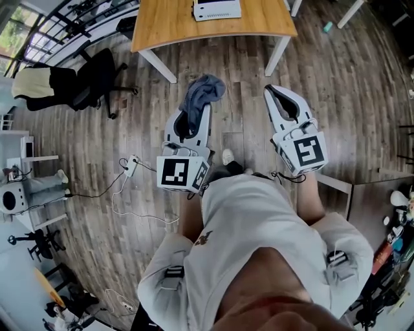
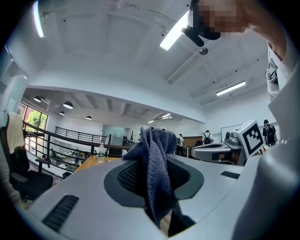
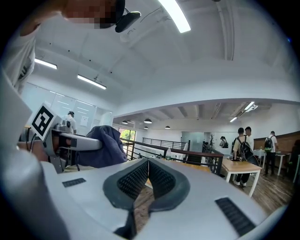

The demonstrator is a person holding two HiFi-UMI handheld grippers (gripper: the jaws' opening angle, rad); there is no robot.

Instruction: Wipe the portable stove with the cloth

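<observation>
A dark blue-grey cloth [image 1: 203, 91] hangs bunched from my left gripper [image 1: 193, 115], whose jaws are shut on it. In the left gripper view the cloth [image 2: 155, 161] stands up between the jaws of the left gripper [image 2: 157, 187] and droops over them. My right gripper [image 1: 279, 97] is held beside it, to the right, shut with nothing between its pads [image 3: 137, 179]. From the right gripper view [image 3: 148, 176] the cloth [image 3: 104, 146] shows at the left on the other gripper. Both grippers are held out above the wooden floor. No portable stove is in view.
A wooden table [image 1: 168, 26] with white legs stands ahead, with a white box [image 1: 217, 9] on it. A black office chair [image 1: 90, 81] with a cream garment is at the left. A power strip and cable [image 1: 131, 165] lie on the floor. People [image 3: 243, 150] stand far off.
</observation>
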